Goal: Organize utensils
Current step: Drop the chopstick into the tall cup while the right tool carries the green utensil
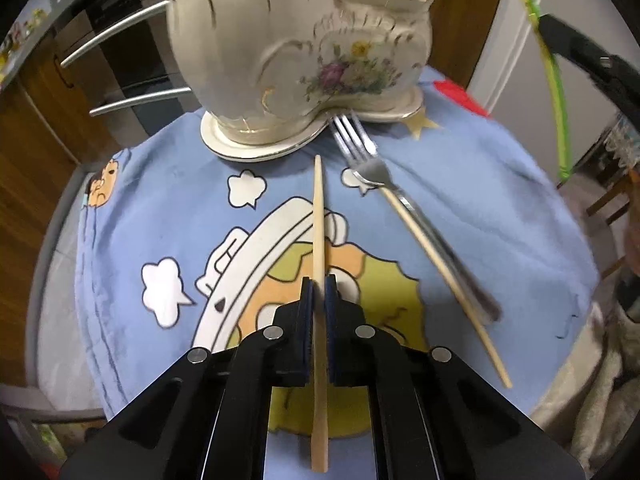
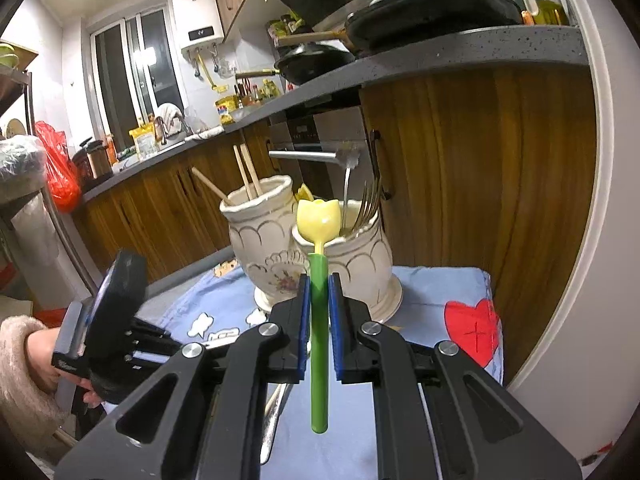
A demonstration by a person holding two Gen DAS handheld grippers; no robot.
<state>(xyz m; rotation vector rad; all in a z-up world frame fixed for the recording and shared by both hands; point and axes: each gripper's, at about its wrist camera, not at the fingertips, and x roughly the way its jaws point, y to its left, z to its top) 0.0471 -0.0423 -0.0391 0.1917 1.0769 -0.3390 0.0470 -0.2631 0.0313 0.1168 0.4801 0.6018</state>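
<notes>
A: What does the left gripper (image 1: 319, 282) have?

B: Its jaws are pinched on a single wooden chopstick (image 1: 319, 264). The stick runs lengthwise between the blue pads, its thin end pointing toward the ceramic holder (image 1: 280, 52) and its thick end reaching back under the gripper body. It lies low over the blue cartoon cloth (image 1: 140, 208).

A: What else lies on that cloth?

B: A second chopstick (image 1: 448, 284) lies diagonally to the right, and a metal fork (image 1: 356, 140) sits alongside it, tines touching the holder's base. Whether the chopstick rests on the fork's handle or just beside it is hard to tell through the blur.

A: And the right gripper (image 2: 319, 280)?

B: It is clamped on the green handle of a spoon with a yellow tulip-shaped head (image 2: 319, 220). The head sits right in front of the holder's right cup (image 2: 360, 256), which holds forks (image 2: 370, 200). The left cup (image 2: 260, 224) holds three chopsticks (image 2: 248, 176).

A: Is the person visible?

B: A hand (image 2: 44, 364) in a fuzzy sleeve (image 2: 16, 352) grips the left gripper's handle at the lower left of the right wrist view.
</notes>
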